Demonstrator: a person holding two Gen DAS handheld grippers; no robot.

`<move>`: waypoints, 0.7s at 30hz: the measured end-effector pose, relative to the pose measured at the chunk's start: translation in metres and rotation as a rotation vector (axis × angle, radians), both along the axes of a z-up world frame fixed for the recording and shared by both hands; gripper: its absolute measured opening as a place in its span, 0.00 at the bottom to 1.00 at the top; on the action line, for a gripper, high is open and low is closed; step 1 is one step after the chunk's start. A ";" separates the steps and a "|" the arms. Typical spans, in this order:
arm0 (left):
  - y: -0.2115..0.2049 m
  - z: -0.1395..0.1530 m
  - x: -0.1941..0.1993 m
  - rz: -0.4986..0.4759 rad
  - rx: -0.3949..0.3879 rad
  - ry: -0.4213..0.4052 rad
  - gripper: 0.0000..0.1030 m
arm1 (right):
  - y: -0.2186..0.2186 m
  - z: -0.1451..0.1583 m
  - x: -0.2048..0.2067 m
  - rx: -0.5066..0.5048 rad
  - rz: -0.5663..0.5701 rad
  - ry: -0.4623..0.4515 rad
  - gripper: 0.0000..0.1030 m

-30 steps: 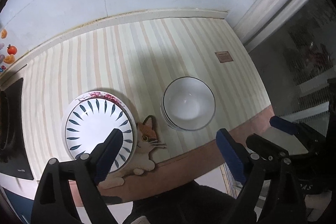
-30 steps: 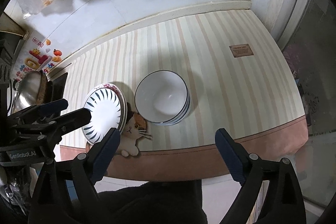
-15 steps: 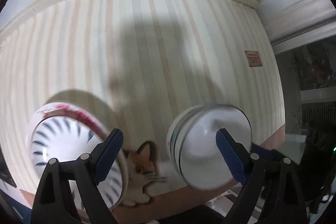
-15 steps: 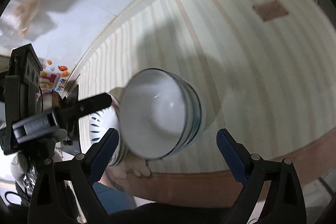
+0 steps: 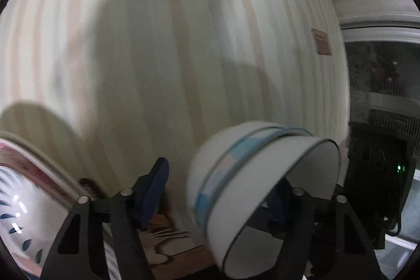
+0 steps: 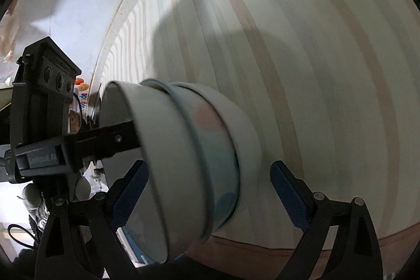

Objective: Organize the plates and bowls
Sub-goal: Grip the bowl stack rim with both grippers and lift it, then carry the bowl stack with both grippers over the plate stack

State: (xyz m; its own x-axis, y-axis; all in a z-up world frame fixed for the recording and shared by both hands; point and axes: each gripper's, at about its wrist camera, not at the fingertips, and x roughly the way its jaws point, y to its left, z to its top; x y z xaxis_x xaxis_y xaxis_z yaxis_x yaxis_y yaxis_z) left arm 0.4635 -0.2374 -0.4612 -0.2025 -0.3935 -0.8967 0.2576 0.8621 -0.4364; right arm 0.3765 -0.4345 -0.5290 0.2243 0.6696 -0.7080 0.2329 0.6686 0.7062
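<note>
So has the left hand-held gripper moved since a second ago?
Yes. The left hand-held gripper dropped toward the striped tabletop, closing in on the stacked bowls, its jaws just closing around the rim.

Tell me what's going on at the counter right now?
A person holds a gripper in each hand at a stack of bowls on the striped mat. The left gripper has one finger inside the top bowl and one outside. Its jaws have just been closing, but the outer pad is not yet touching. The right gripper stands open astride the stack. The plates sit beside it, untouched.
</note>
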 end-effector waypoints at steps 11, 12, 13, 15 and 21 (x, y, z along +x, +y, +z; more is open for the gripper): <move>0.002 0.011 -0.012 0.014 0.006 -0.063 0.56 | 0.006 -0.006 0.001 -0.011 -0.016 -0.002 0.63; 0.004 0.012 -0.012 0.019 0.012 -0.066 0.56 | 0.008 -0.006 0.002 -0.012 -0.017 -0.001 0.63; 0.008 0.014 -0.014 0.022 0.018 -0.069 0.56 | 0.010 -0.006 0.003 -0.011 -0.015 0.002 0.63; 0.012 0.016 -0.017 0.024 0.030 -0.073 0.56 | 0.011 -0.006 0.005 -0.004 -0.015 0.010 0.63; 0.024 0.030 -0.022 0.052 0.041 -0.091 0.56 | 0.026 0.004 0.024 0.011 0.007 0.007 0.62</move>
